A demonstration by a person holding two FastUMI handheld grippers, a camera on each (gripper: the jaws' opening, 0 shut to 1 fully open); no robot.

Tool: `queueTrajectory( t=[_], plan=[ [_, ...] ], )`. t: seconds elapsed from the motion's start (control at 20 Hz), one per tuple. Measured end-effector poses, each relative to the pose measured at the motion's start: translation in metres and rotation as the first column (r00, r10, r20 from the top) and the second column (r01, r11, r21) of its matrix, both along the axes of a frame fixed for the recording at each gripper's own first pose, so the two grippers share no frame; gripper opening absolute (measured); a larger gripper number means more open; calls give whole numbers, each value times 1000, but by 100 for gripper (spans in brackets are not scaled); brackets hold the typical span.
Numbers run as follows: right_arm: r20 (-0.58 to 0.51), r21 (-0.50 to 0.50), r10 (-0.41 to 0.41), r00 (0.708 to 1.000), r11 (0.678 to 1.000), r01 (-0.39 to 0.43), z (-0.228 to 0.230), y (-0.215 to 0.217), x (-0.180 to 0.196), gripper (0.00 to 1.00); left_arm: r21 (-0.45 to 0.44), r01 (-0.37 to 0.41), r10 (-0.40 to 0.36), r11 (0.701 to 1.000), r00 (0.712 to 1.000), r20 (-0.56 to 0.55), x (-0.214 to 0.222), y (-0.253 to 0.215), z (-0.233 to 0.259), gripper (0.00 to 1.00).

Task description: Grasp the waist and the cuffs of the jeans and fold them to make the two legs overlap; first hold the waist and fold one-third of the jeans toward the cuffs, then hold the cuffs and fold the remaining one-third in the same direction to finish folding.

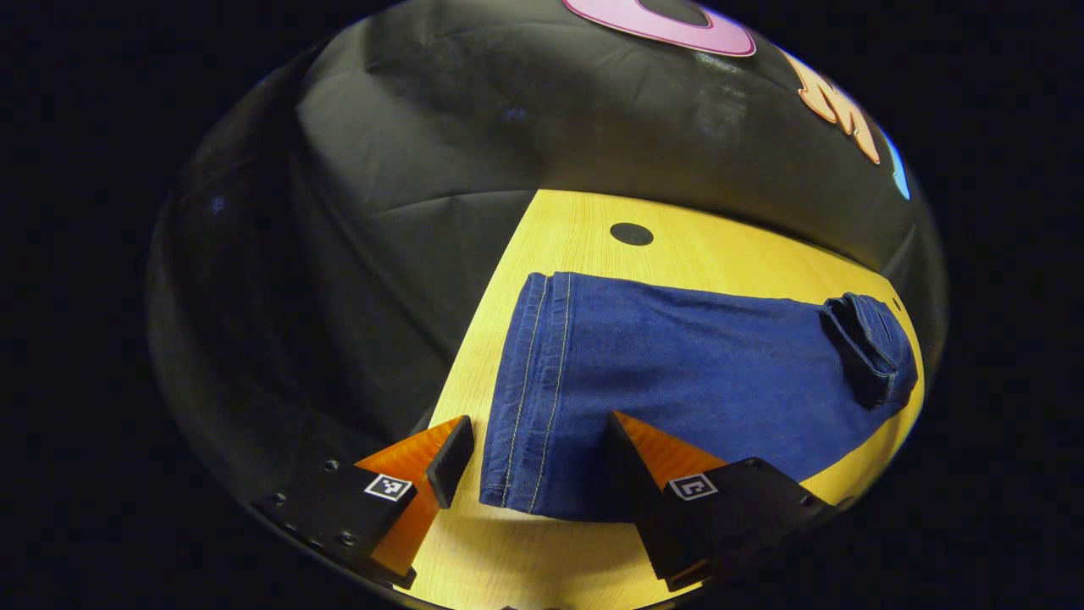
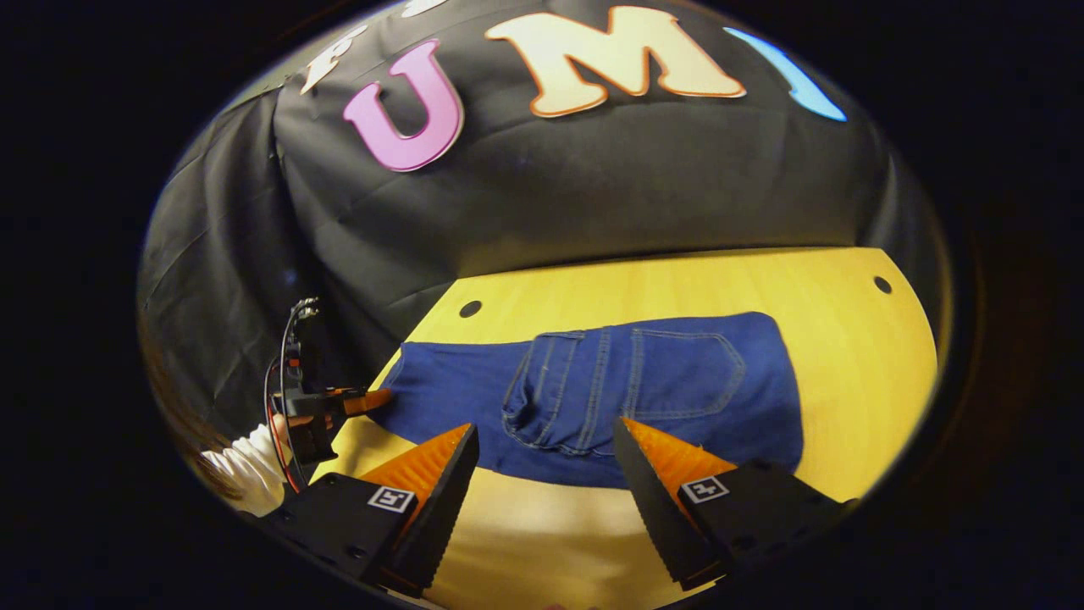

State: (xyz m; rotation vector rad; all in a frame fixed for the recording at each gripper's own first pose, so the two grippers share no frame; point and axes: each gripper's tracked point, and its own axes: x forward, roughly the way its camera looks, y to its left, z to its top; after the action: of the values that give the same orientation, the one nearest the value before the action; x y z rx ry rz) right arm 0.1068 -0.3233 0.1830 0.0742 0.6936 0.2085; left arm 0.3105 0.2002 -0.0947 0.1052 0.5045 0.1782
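Blue jeans (image 1: 677,373) lie flat on the yellow wooden table (image 1: 584,229), legs overlapped. In the left gripper view the stitched cuffs (image 1: 529,390) are nearest, and the waist end (image 1: 872,347) is turned over at the far right. My left gripper (image 1: 538,474) is open, with the cuff edge between its fingers and one finger over the denim. In the right gripper view the jeans (image 2: 677,381) show a back pocket and the folded-over waistband (image 2: 542,398). My right gripper (image 2: 546,474) hangs open just in front of the waistband, holding nothing. The left gripper (image 2: 339,407) sits at the cuff end.
A hand in a white sleeve (image 2: 246,474) holds the left gripper at the table's left end. Round dark holes (image 2: 470,308) (image 2: 882,285) mark the far tabletop. Black cloth wall rises behind the table. Bare wood (image 2: 855,364) lies right of the jeans.
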Motion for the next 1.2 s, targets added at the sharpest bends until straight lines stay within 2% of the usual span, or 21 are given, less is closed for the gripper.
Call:
queueTrajectory(
  t=[0.15, 0.35, 0.45, 0.55, 0.7, 0.8, 0.9, 0.95, 1.0, 1.05, 1.1, 1.2],
  plan=[
    [37, 24, -83, 996, 996, 82, 28, -23, -13, 98, -16, 2, -1, 1000, 1000, 15, -2, 0, 1, 94],
    [48, 33, -146, 988, 989, 144, 42, -43, -23, 98, -32, 4, -4, 999, 1000, 20, -2, 0, 2, 94],
    [54, 27, -159, 986, 987, 157, 49, -50, -29, 98, -46, 17, -16, 999, 1000, 21, -4, 8, 4, 82],
    [59, 45, -165, 985, 986, 162, 54, -53, -36, 98, -74, 27, -25, 997, 999, 29, -2, 16, 6, 55],
    [62, 42, -175, 983, 984, 173, 51, -58, -38, 98, -142, 32, -22, 989, 997, 68, -7, 36, 15, 11],
    [65, 41, -177, 982, 984, 174, 53, -58, -42, 98, -155, 25, -14, 988, 997, 74, -11, 39, 16, 2],
    [74, 39, -186, 980, 982, 183, 54, -65, -45, 98, -138, 17, -10, 990, 999, 51, -9, 33, 16, 0],
    [75, 38, -192, 978, 981, 190, 54, -69, -46, 92, -126, 20, -15, 992, 999, 45, -10, 30, 18, 0],
    [75, 48, -197, 977, 980, 194, 54, -72, -49, 92, -114, 32, -26, 993, 998, 54, -8, 25, 25, 0],
    [71, 61, -202, 977, 978, 198, 55, -74, -50, 98, -102, 47, -40, 994, 997, 69, -10, 20, 36, 0],
    [68, 76, -206, 976, 977, 201, 54, -78, -51, 93, -101, 63, -55, 993, 995, 81, -14, 11, 48, 0],
    [61, 97, -215, 975, 973, 208, 54, -87, -54, 92, -166, 101, -81, 981, 989, 125, -23, -9, 77, 0]
  ],
)
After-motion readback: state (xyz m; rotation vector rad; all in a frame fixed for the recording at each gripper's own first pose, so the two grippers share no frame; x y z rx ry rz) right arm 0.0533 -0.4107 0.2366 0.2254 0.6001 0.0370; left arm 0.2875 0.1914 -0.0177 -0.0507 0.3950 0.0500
